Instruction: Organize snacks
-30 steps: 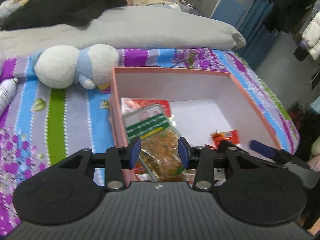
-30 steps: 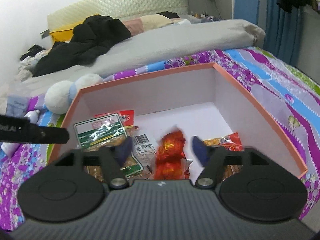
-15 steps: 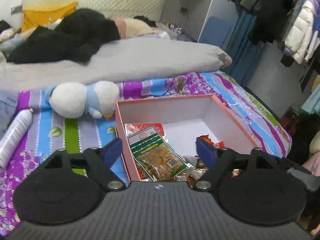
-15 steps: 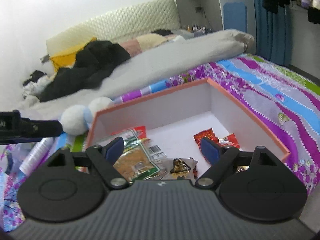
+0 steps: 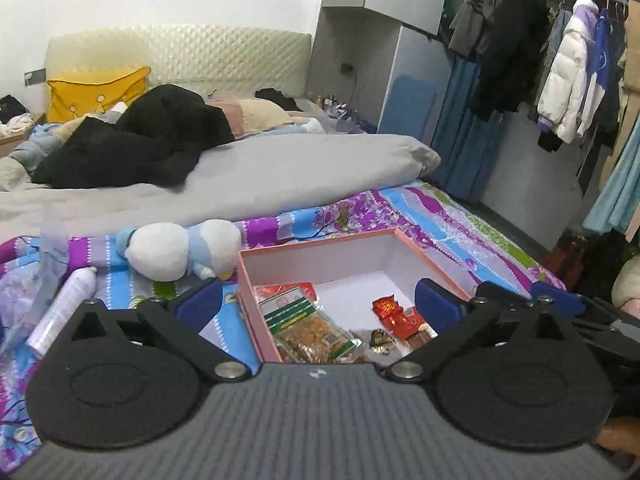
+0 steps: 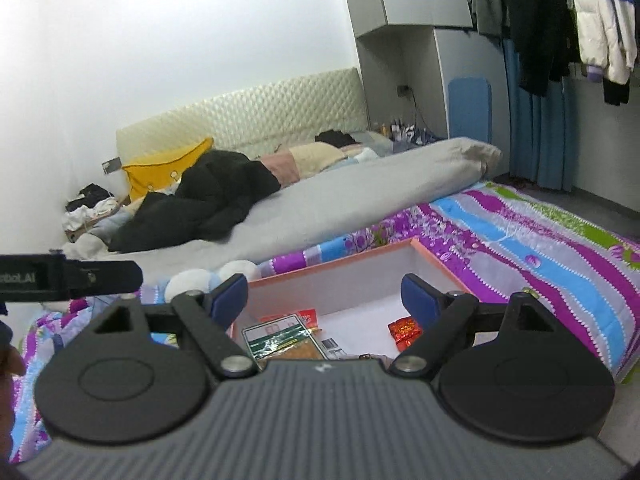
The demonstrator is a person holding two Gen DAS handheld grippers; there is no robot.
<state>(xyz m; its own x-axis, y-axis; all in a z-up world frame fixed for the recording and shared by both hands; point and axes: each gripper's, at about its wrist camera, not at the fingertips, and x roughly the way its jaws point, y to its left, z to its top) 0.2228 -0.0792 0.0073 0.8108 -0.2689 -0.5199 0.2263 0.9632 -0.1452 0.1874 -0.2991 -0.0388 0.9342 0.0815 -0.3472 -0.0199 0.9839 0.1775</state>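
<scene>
Left tool (image 5: 318, 306) opening, empty | right tool (image 6: 324, 298) released, empty | snacks (image 5: 310, 328) in box (image 5: 320, 246)

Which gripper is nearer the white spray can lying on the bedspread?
Left. The left gripper, jaws opening and empty, sits above the pink box's left wall, with the spray can just off its left finger. The right gripper is over the box, beyond the left one.
</scene>
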